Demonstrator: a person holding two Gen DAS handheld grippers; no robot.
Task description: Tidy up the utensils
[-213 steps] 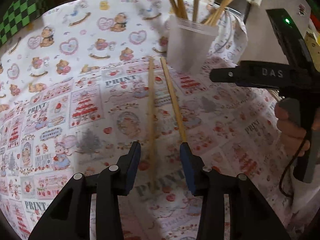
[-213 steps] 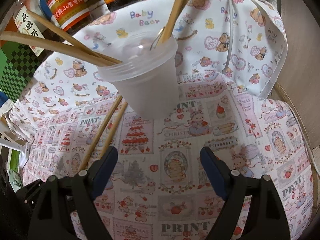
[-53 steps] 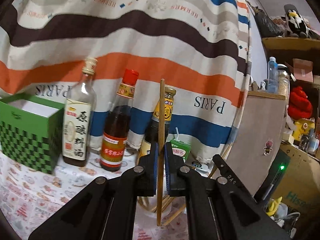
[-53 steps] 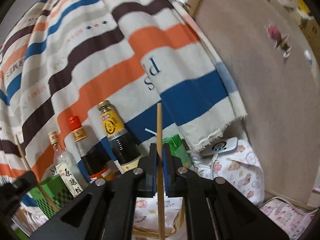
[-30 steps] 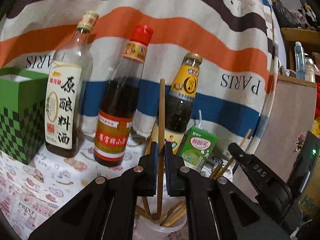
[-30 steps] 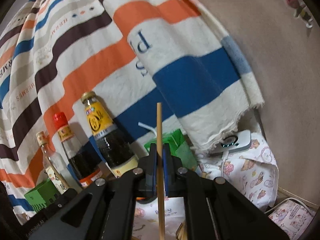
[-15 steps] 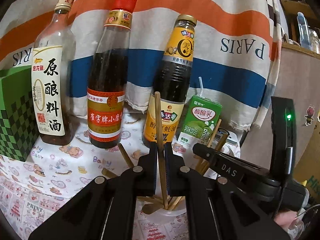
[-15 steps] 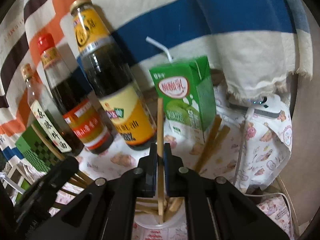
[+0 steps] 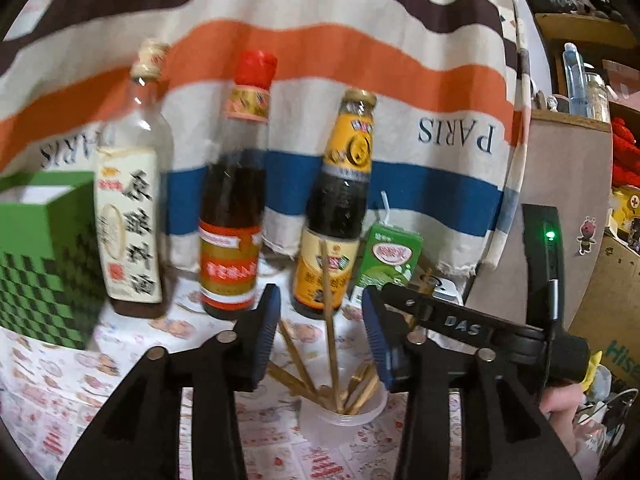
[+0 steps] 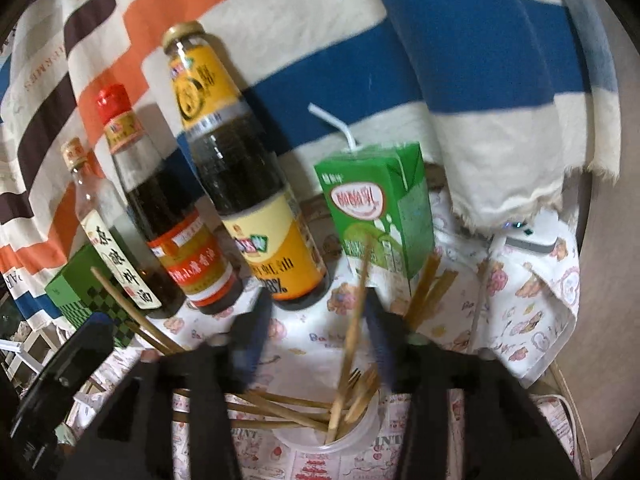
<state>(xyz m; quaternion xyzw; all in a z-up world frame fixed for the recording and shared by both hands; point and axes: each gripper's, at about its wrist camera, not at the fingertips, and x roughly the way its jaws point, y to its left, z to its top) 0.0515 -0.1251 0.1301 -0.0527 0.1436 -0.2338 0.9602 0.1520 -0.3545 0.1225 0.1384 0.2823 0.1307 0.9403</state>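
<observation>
Left gripper [image 9: 322, 338]: jaws opening, chopstick [image 9: 329, 320] loose between them, near upright, lower end in the cup [image 9: 344, 416]. Right gripper [image 10: 316, 338]: blurred, jaws opening, a second chopstick [image 10: 352, 332] free between them, leaning slightly right, tip in the cup; cup base cut off. Behind: three bottles [image 9: 234, 216], green carton [image 10: 380, 212].

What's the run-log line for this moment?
left tongs: opening, chopstick loose between | right tongs: opening | chopsticks in cup
</observation>
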